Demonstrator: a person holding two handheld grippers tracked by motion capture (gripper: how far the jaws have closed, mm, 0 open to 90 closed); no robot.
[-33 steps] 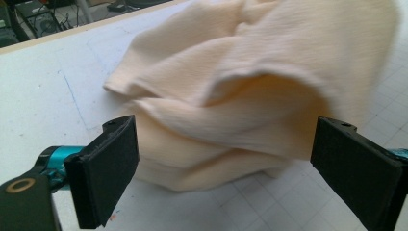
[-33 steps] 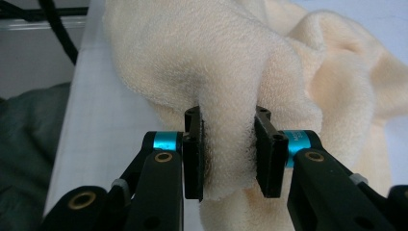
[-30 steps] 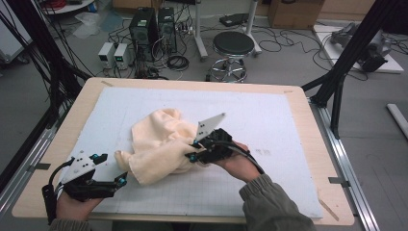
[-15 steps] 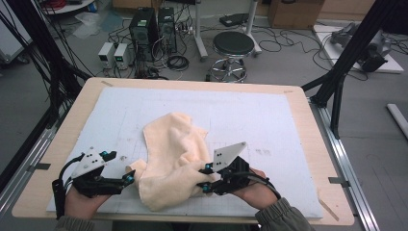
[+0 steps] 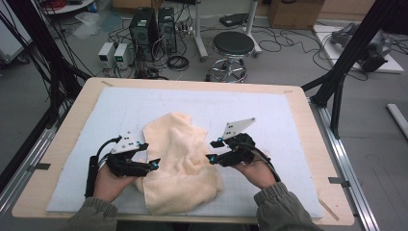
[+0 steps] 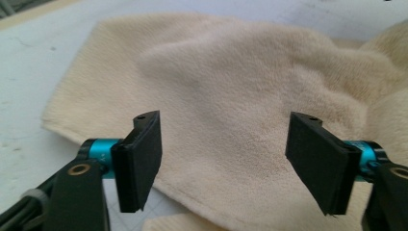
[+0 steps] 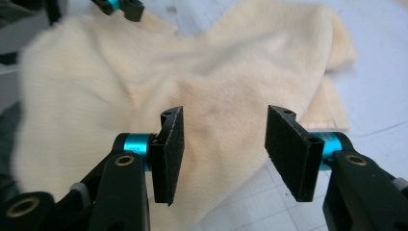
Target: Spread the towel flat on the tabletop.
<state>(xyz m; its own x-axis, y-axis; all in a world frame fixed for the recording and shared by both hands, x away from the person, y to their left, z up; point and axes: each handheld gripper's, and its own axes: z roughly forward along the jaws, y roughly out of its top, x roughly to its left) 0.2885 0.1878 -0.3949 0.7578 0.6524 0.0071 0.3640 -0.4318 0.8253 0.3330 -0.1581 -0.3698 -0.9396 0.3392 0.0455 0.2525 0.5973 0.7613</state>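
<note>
while the cream towel [image 5: 180, 166] lies rumpled on the white mat [image 5: 288, 120] at the near middle of the table [image 5: 308, 103], both grippers sit at its edges: the left gripper [image 5: 153, 163] at its left side with fingers [image 6: 139, 159] that have just been closing but are apart with nothing pinched, the right gripper [image 5: 210, 153] at its right side with fingers [image 7: 168, 154] that have just been opening and hold nothing. looks to me like a regrasp step in flattening or folding it. next move probably needs each one to get an edge or corner between its fingers, clamp, then pull apart evenly.
</note>
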